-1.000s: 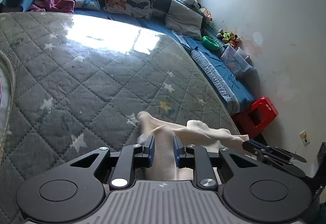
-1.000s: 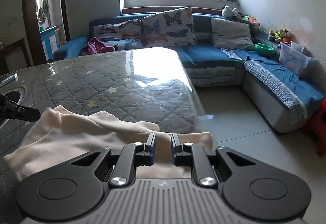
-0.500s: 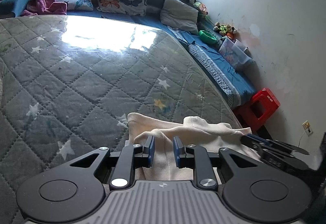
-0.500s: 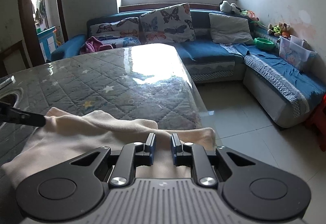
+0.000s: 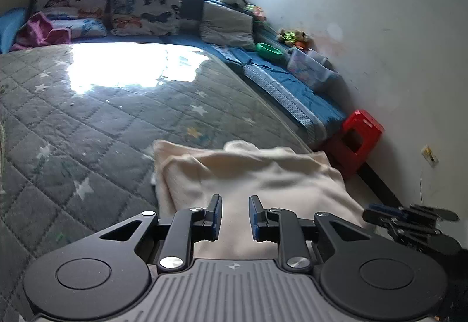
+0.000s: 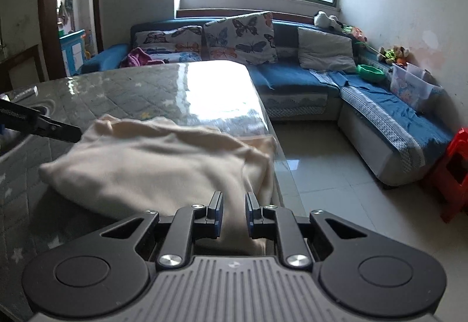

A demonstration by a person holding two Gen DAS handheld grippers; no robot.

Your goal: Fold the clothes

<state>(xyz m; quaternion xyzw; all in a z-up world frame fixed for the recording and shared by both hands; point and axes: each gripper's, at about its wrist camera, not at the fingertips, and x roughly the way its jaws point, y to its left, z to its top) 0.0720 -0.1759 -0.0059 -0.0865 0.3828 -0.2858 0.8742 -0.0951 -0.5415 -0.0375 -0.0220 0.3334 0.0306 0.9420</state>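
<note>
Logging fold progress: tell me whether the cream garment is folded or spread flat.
Partly folded. The cream garment lies doubled in layers at the table edge, rumpled, not flat.

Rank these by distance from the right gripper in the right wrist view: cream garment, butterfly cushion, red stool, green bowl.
From the right gripper:
1. Cream garment, between its jaws, on the table's near corner.
2. Red stool, on the floor at far right.
3. Green bowl, on the sofa's right wing.
4. Butterfly cushion, against the sofa back under the window.
</note>
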